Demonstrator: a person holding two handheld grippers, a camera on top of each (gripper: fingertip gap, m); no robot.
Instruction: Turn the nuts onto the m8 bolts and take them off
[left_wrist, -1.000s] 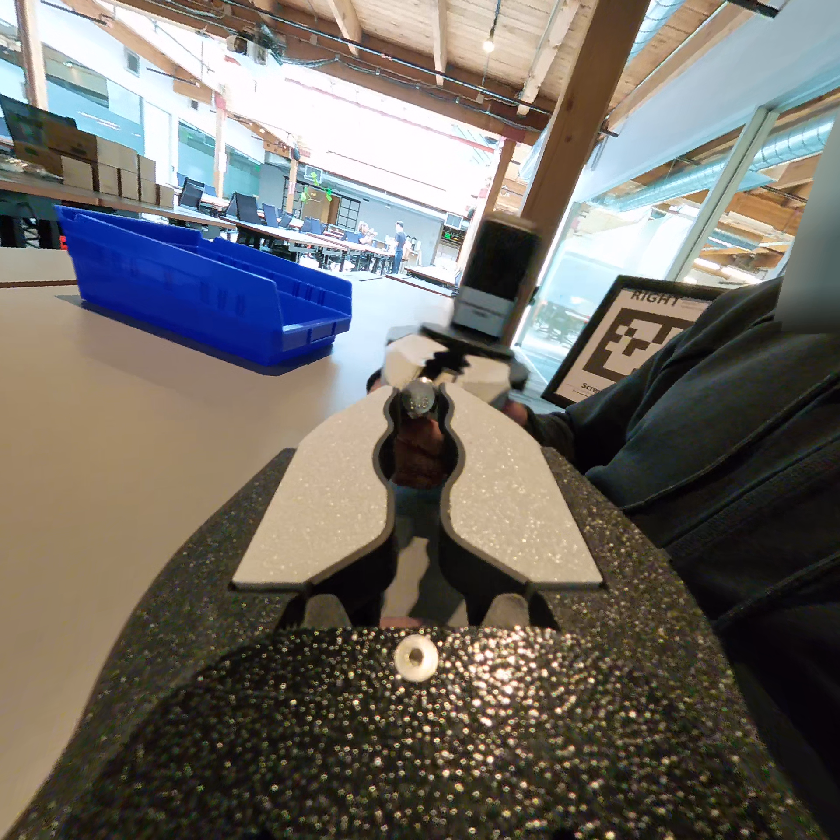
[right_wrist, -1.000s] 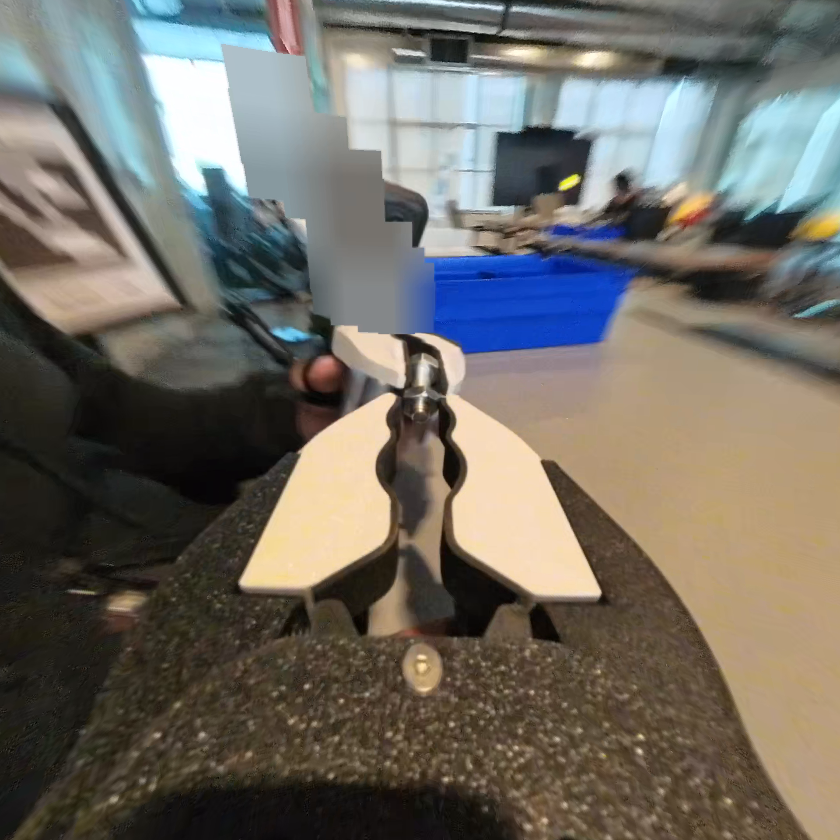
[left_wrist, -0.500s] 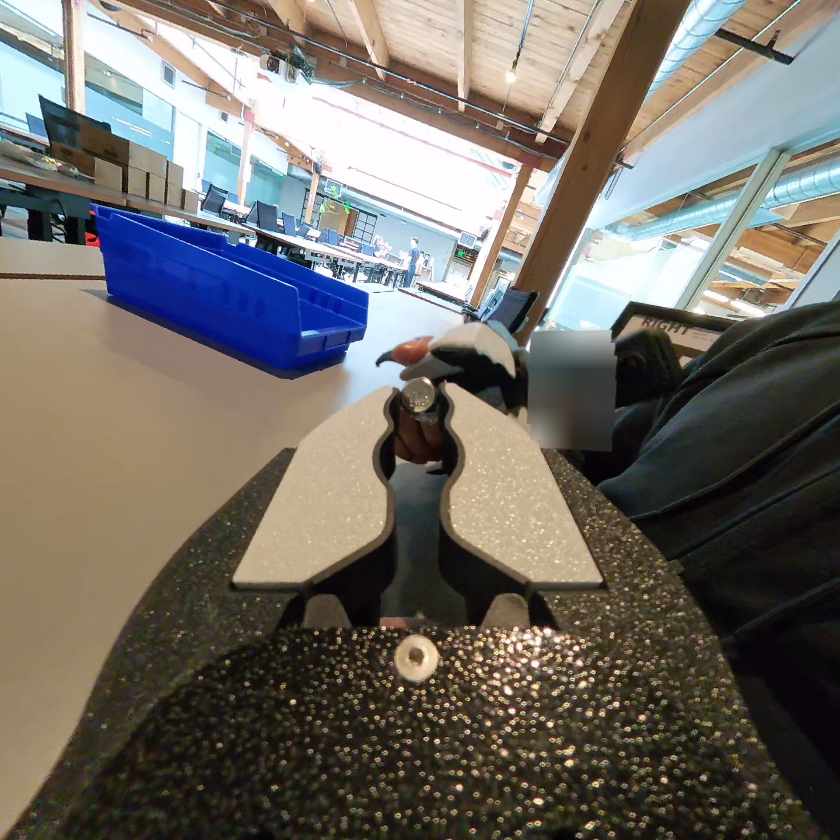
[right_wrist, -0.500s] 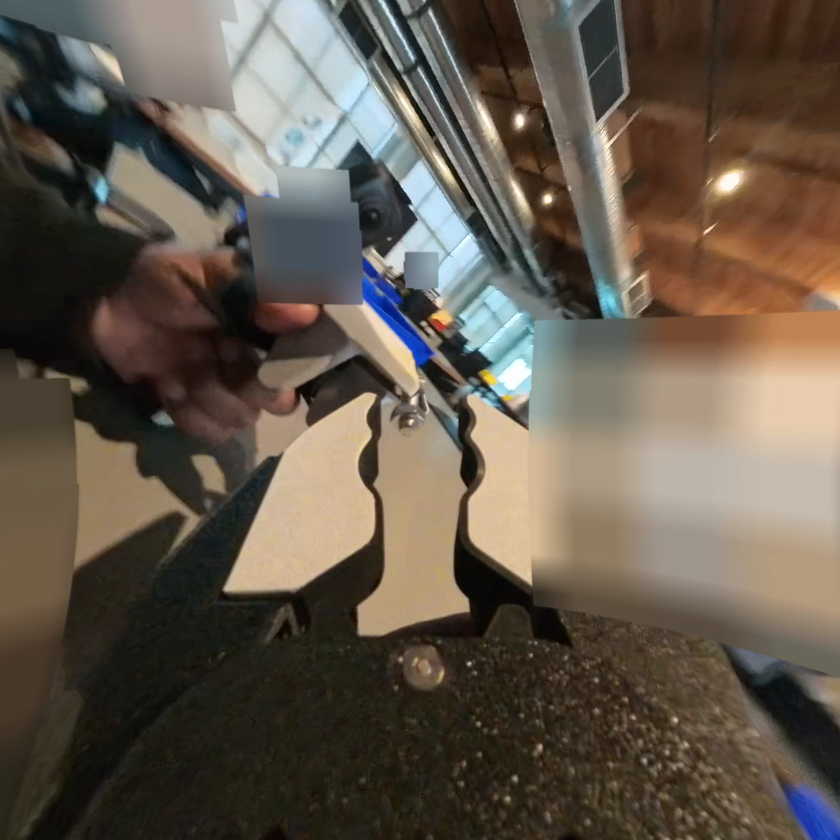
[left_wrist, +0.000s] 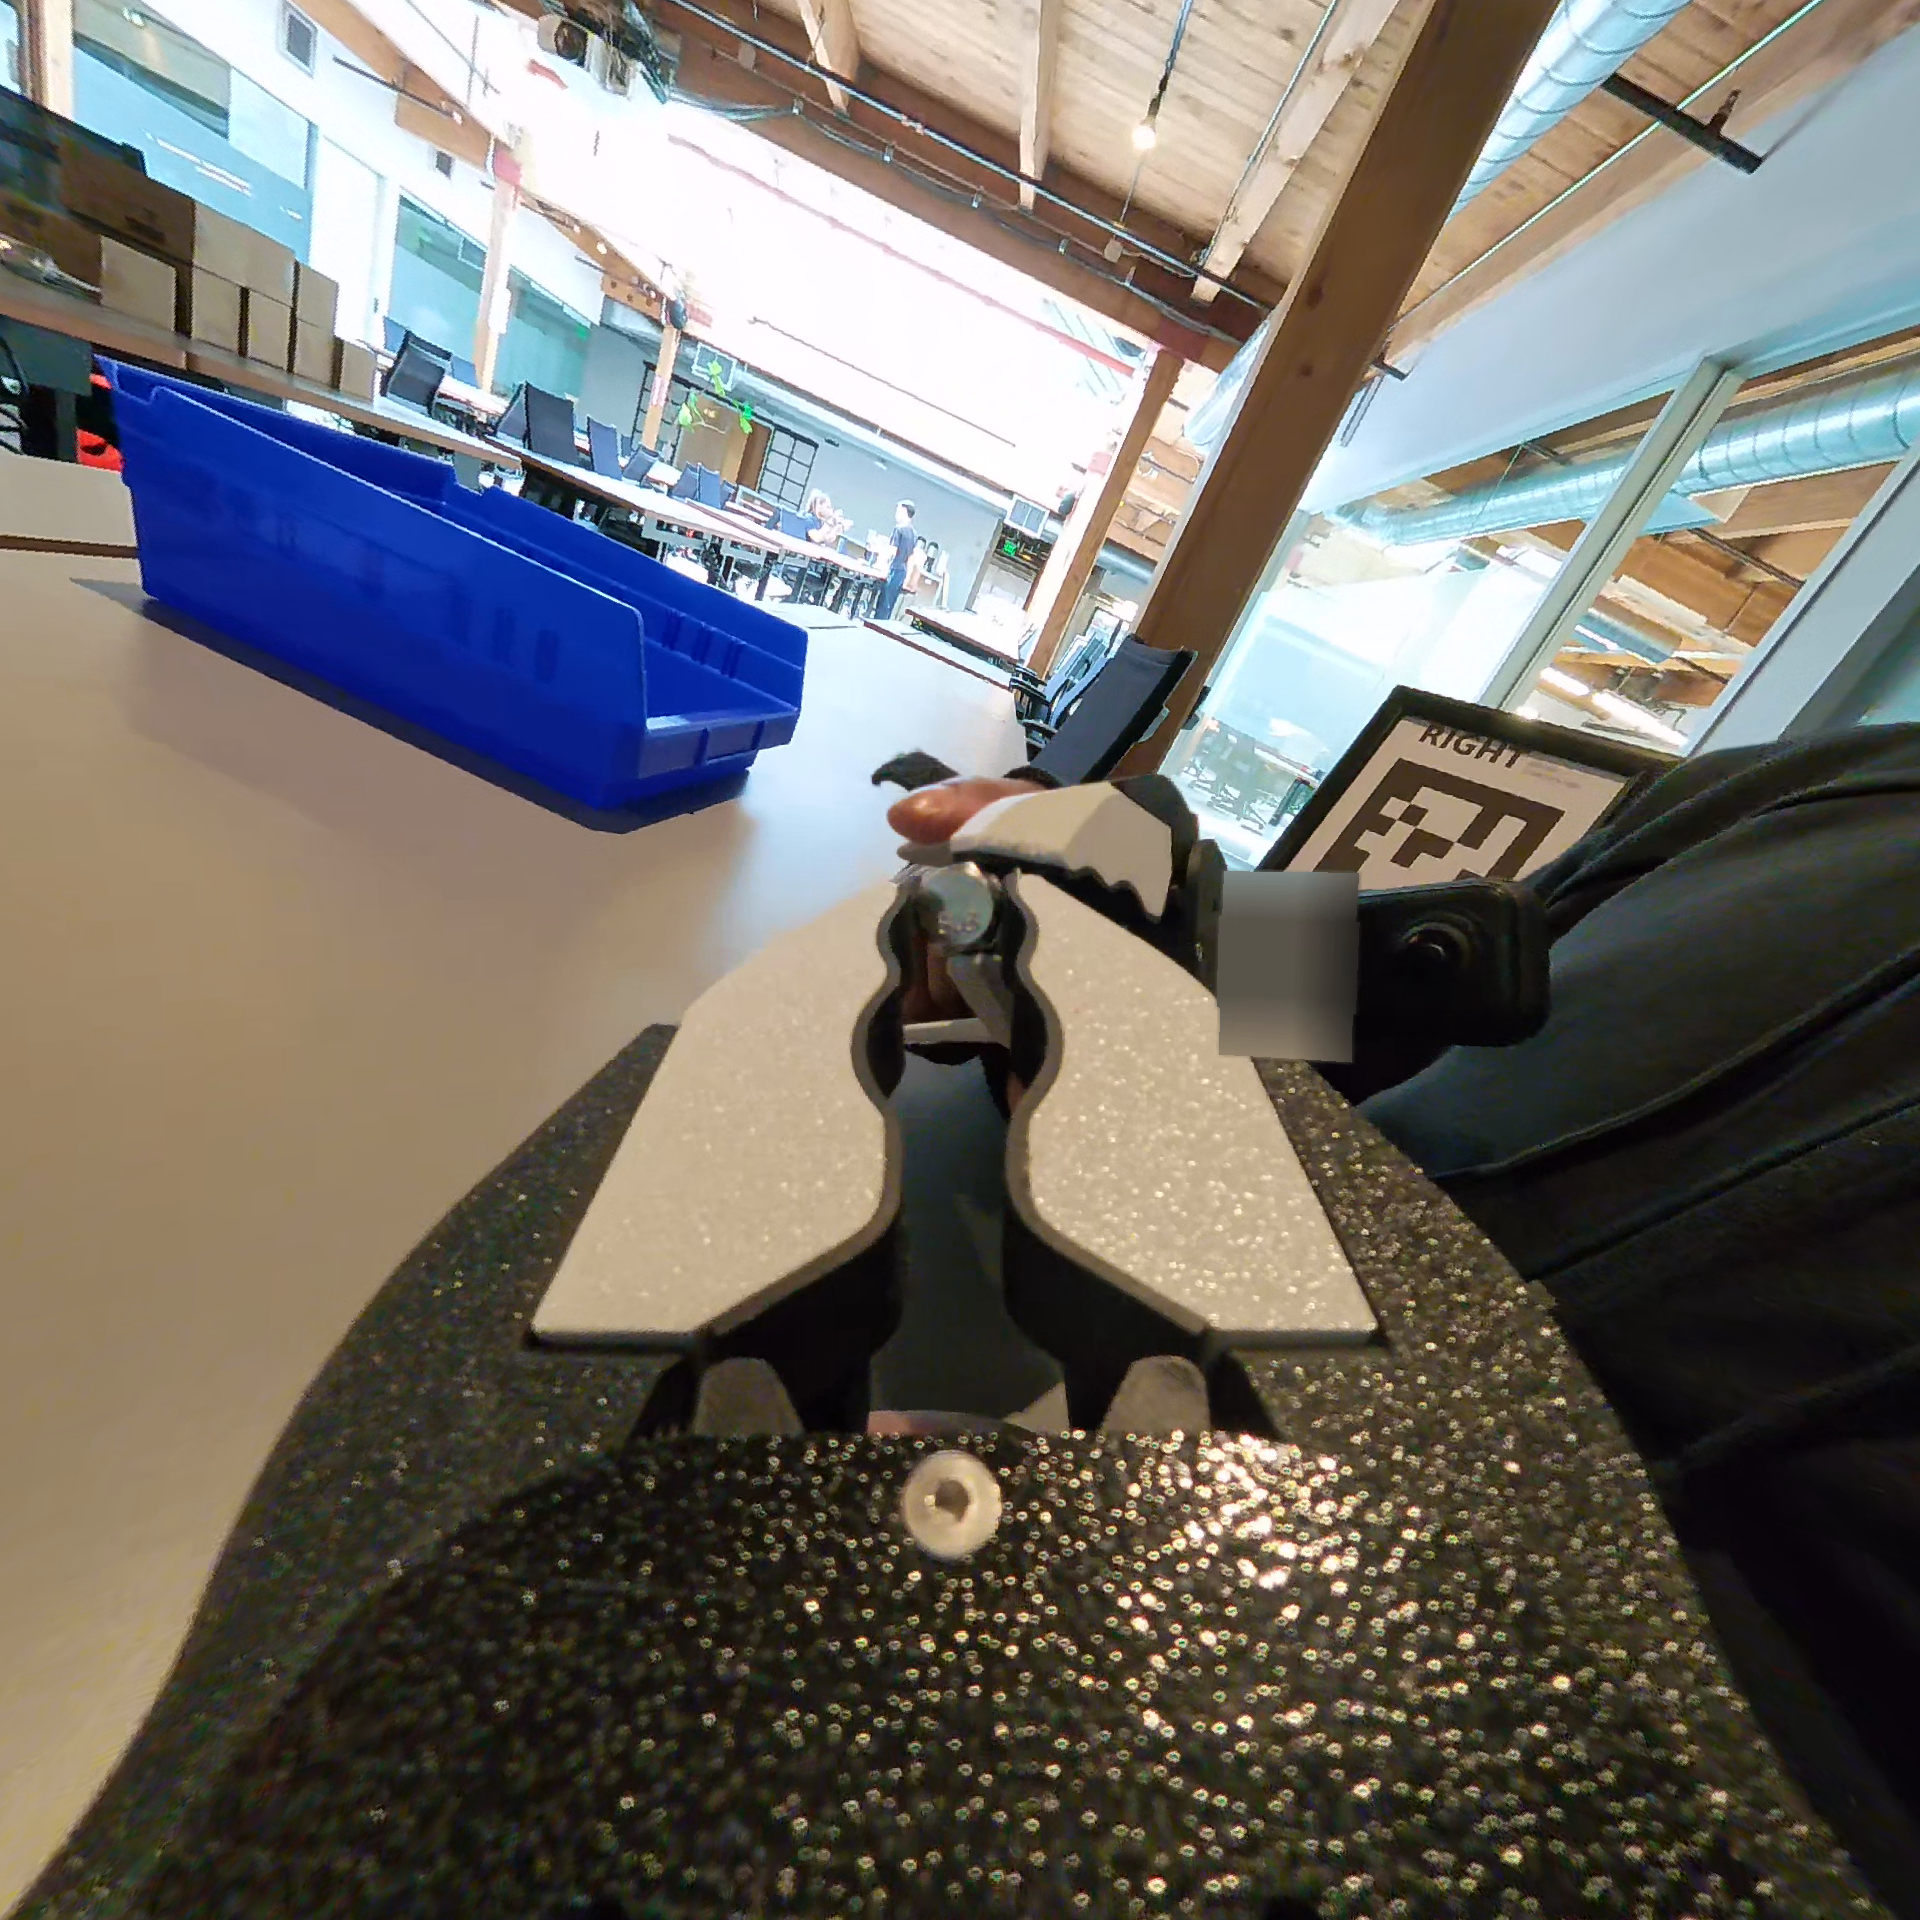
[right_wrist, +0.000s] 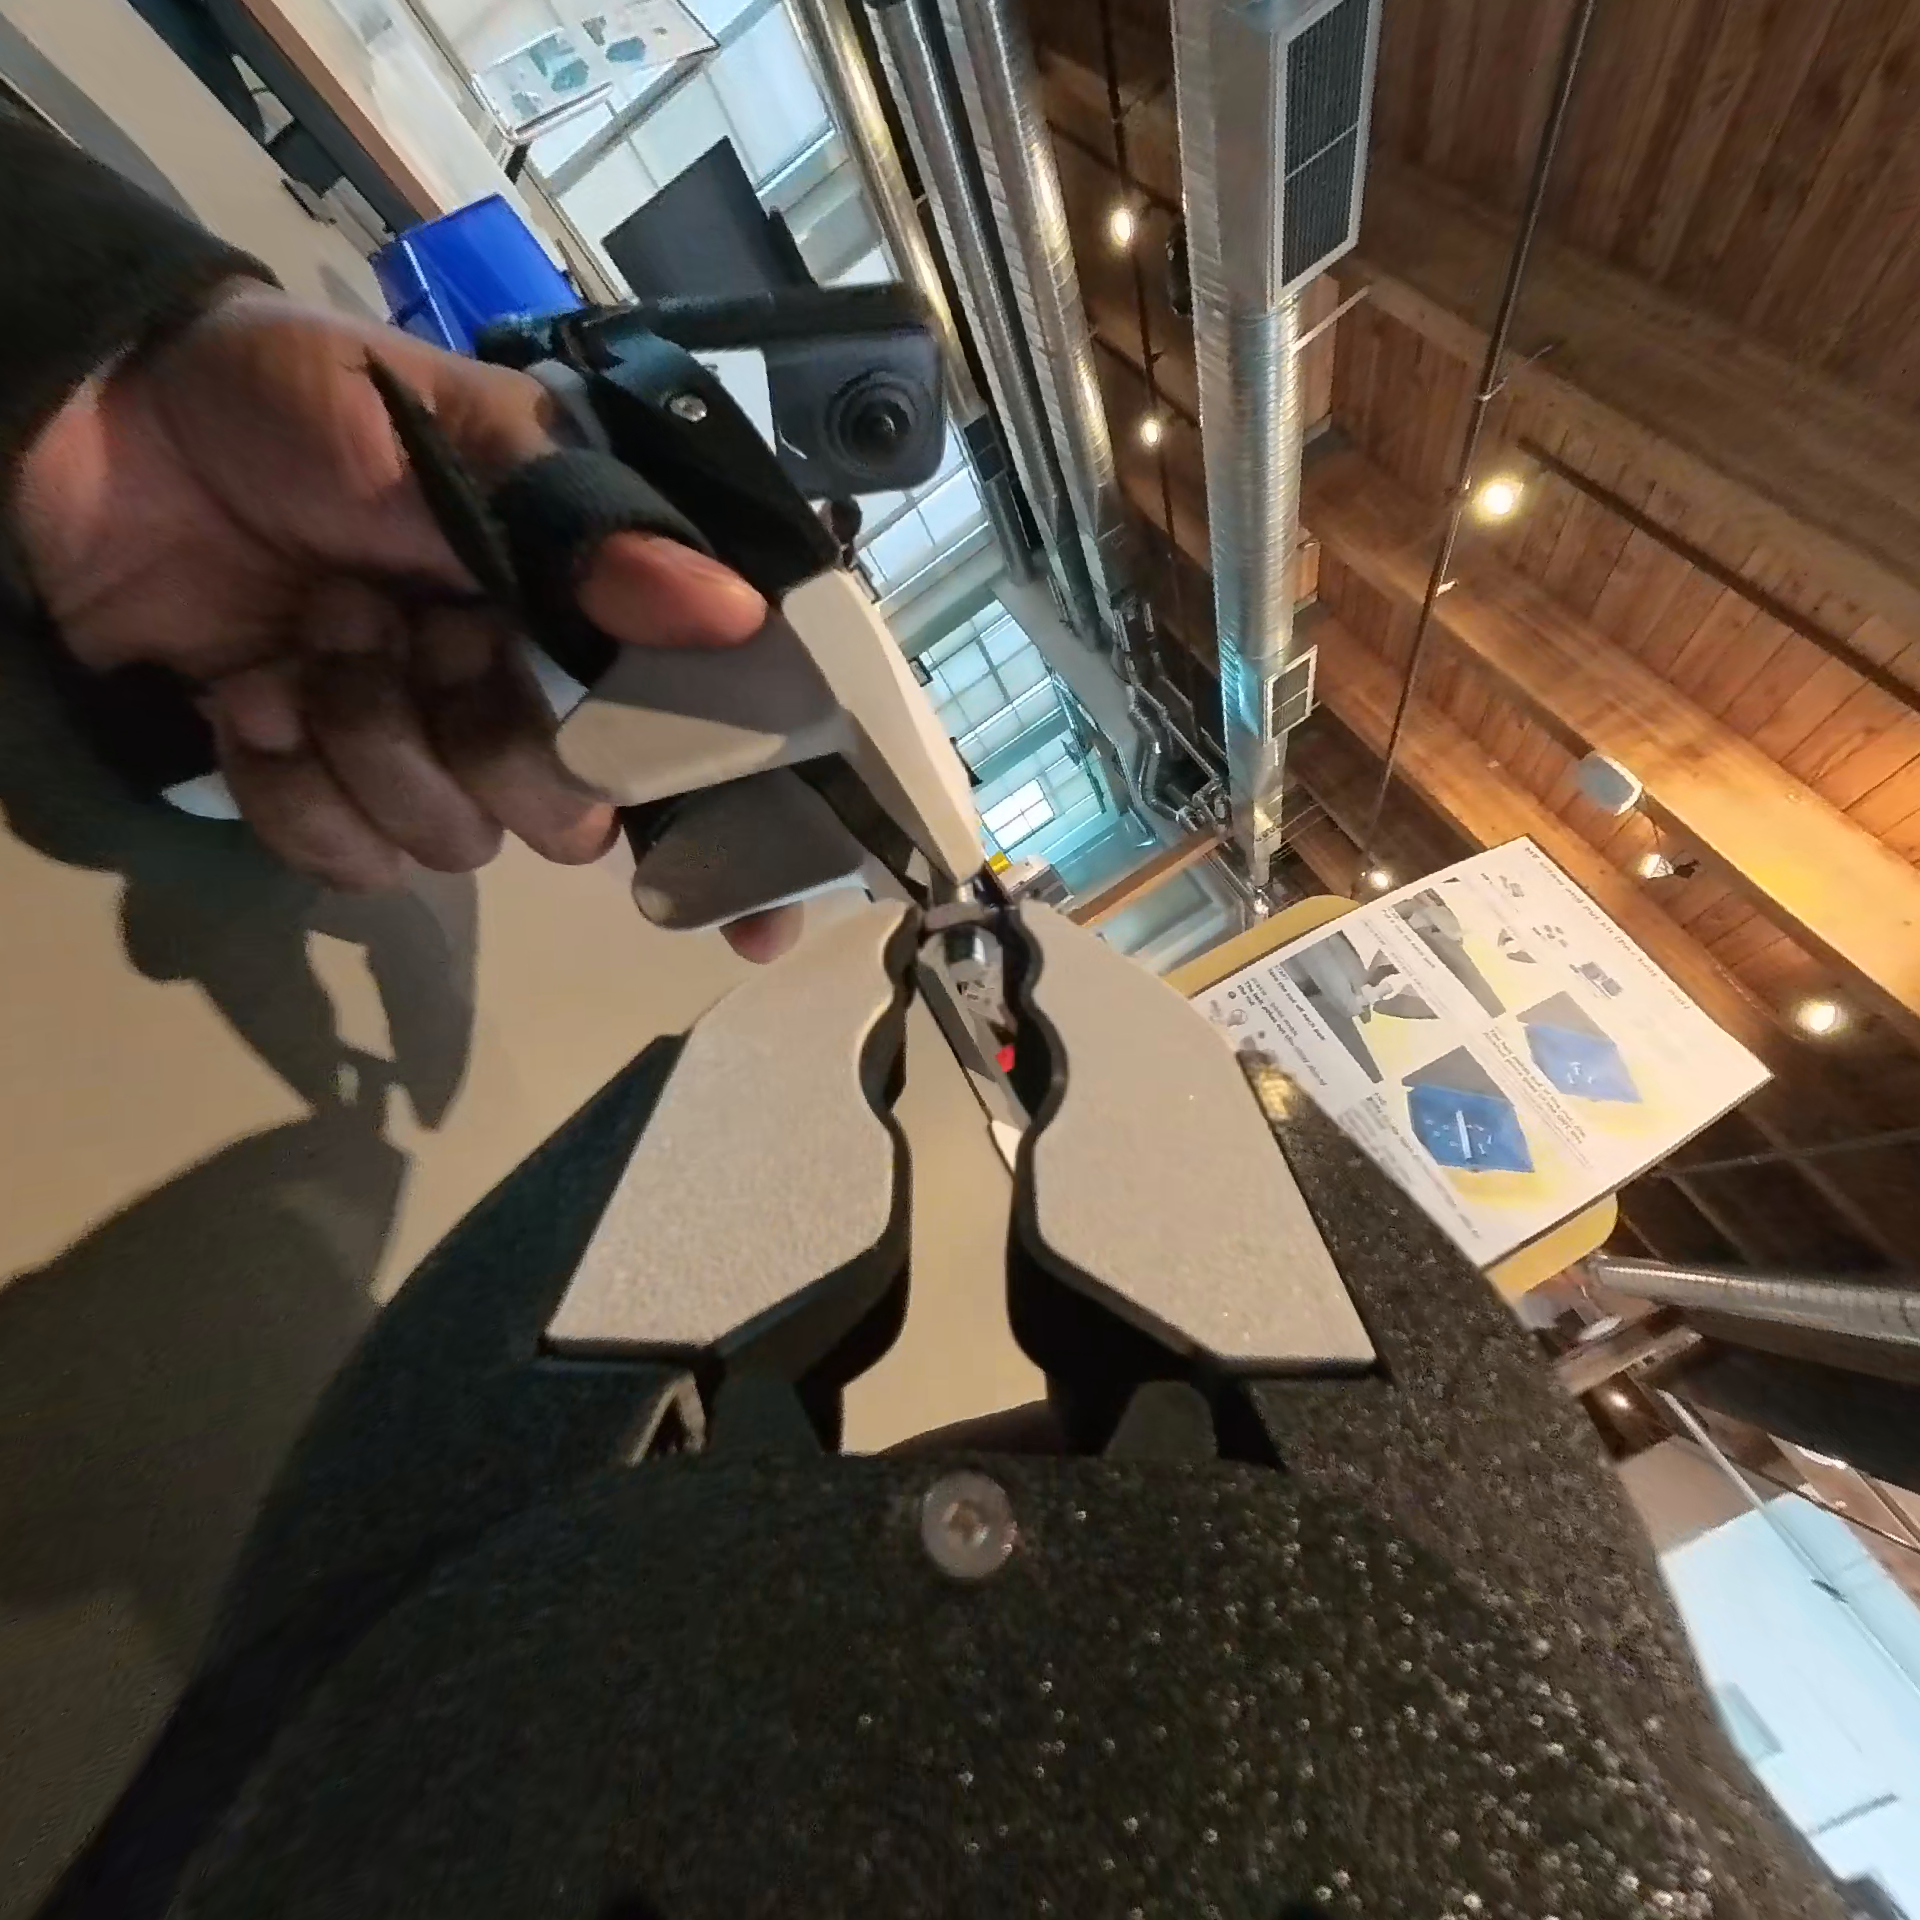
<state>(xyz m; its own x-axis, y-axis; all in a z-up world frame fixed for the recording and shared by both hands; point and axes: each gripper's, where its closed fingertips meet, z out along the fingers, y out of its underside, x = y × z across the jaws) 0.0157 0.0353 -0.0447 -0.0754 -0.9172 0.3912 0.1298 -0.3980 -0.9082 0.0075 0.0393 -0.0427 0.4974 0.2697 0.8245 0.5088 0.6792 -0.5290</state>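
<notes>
Silver bolt (left_wrist: 961, 916) is pinched head-first at the very tips of the left tool (left_wrist: 958, 914), held up above the beige table (left_wrist: 312, 1039). The right tool (right_wrist: 961, 930) sits tip to tip with it, rolled over sideways, closed narrow on the nut (right_wrist: 964, 943) on that bolt. A blue bin (left_wrist: 447, 613) rests on the table well off to the left.

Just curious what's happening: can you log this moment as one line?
left gripper: shut on bolt | right gripper: shut on nut | tips meeting above table
</notes>
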